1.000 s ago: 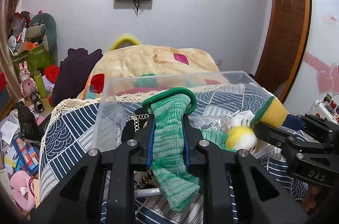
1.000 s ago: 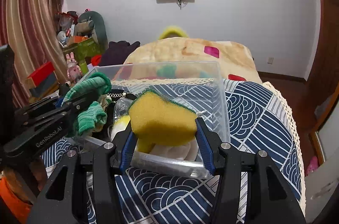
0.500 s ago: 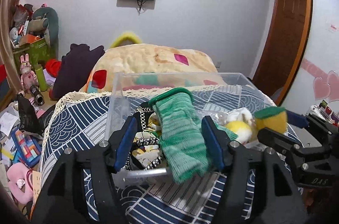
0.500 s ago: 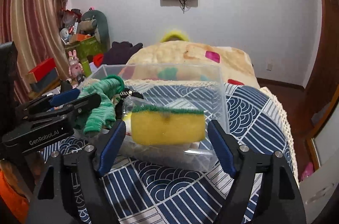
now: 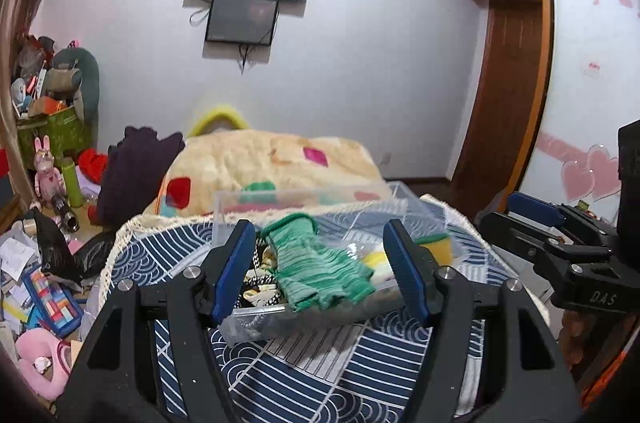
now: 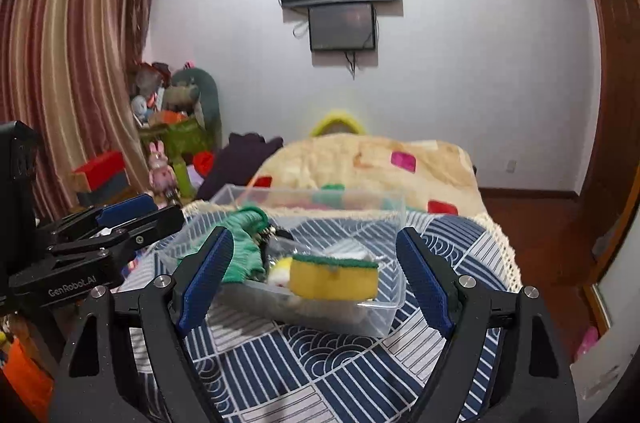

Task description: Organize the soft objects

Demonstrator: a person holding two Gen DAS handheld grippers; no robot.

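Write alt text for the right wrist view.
The open right gripper faces a yellow sponge with a green top at the near edge of a clear plastic bin on a blue patterned bedspread, green knit gloves inside.

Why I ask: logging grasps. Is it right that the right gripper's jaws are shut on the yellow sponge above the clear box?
No. The right wrist view shows the right gripper with jaws wide open; the yellow sponge sits free between them, over the clear box.

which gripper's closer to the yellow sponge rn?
Right. The right gripper is open directly in front of the yellow sponge in the clear bin; the left gripper is open over the green glove, beside it.
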